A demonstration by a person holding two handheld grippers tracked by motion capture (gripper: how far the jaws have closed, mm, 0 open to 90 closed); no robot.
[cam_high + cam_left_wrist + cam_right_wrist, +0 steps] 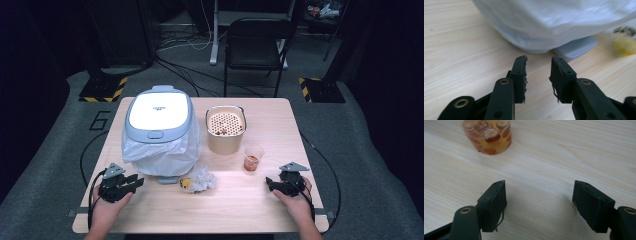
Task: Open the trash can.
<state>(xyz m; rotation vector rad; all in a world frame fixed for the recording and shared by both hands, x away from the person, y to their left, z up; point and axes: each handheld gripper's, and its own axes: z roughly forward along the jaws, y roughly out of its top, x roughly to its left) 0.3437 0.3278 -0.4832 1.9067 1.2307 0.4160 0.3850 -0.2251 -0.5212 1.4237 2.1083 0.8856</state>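
Left gripper [136, 183]: nearest the high camera at the table's front left edge; jaws a narrow gap apart with nothing between them, aimed at the base of the bin.
Right gripper [270, 183]: front right, jaws standing wider than the left pair and empty, bare wood between the pads [495, 202] in the right gripper view.
Plastic cup [253, 158]: clear, holding reddish liquid with fruit slices; stands just ahead of the right gripper, upright, untouched.
Step-lid waste bin [159, 127]: grey-rimmed, white lid shut, white liner bag [554, 22] bulging over its sides; its pedal [576, 47] sticks out toward the left gripper.
Crumpled tissue [201, 179]: lies beside a yellow scrap [185, 184], just in front of the bin, between the two grippers.
Strainer pot [225, 129]: beige, perforated insert with bits in it, behind the cup.
Wooden table [240, 205]: bears everything.
Risk, cup: likely to slosh or tip if the right jaws squeeze its thin wall hard or strike it off-centre.
Risk, bin: the lid is down, so waste brought over would have nowhere to go unless the pedal is pressed; loose liner could snag a jaw.
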